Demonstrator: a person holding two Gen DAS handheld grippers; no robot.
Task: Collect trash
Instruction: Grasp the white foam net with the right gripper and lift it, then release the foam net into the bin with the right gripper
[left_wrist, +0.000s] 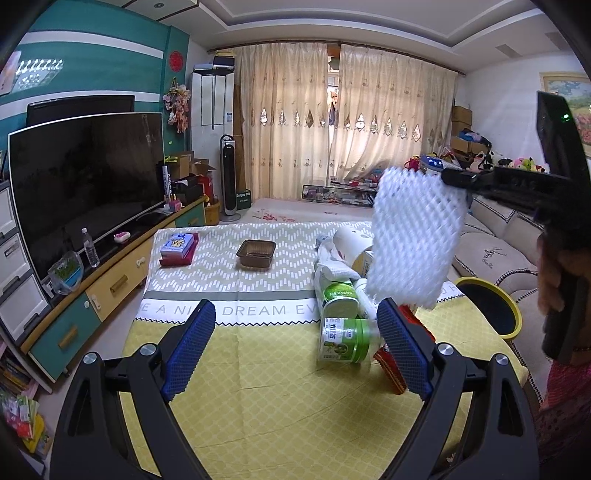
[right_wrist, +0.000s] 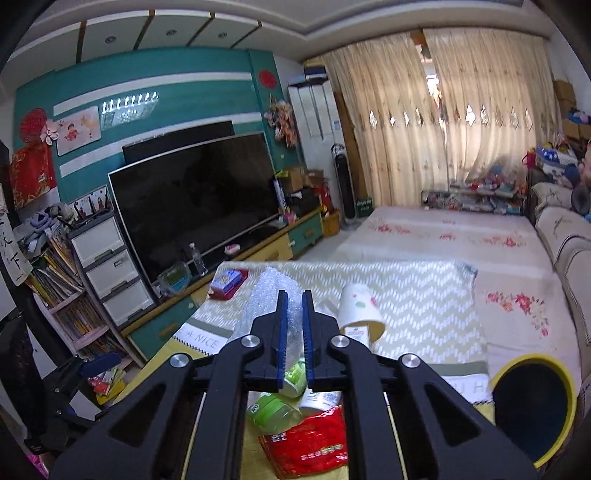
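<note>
Both tongs are in view. On the left gripper (left_wrist: 297, 347) the 2 blue pads stand wide apart with nothing between them, low over the near yellow part of the tabletop (left_wrist: 258, 406). On the right gripper (right_wrist: 294, 332) the pads are pressed together, pinching a white foam net sleeve (left_wrist: 415, 236), which hangs in the air above the tabletop's right edge, blurred in the left wrist view.

More trash lies in a heap along the right side of the tabletop: a clear bottle with a green label (left_wrist: 345, 341) on its side near the right edge, a red packet (right_wrist: 306, 443) beside it, a white paper cup (right_wrist: 358, 306) tipped over farther back, and crumpled white wrapping (left_wrist: 332, 262). A brown plastic tray (left_wrist: 256, 253) sits alone toward the far edge, and a small blue and red box (left_wrist: 180, 248) lies at the far left corner. A yellow-rimmed bin (right_wrist: 532, 406) stands just off the right edge.
</note>
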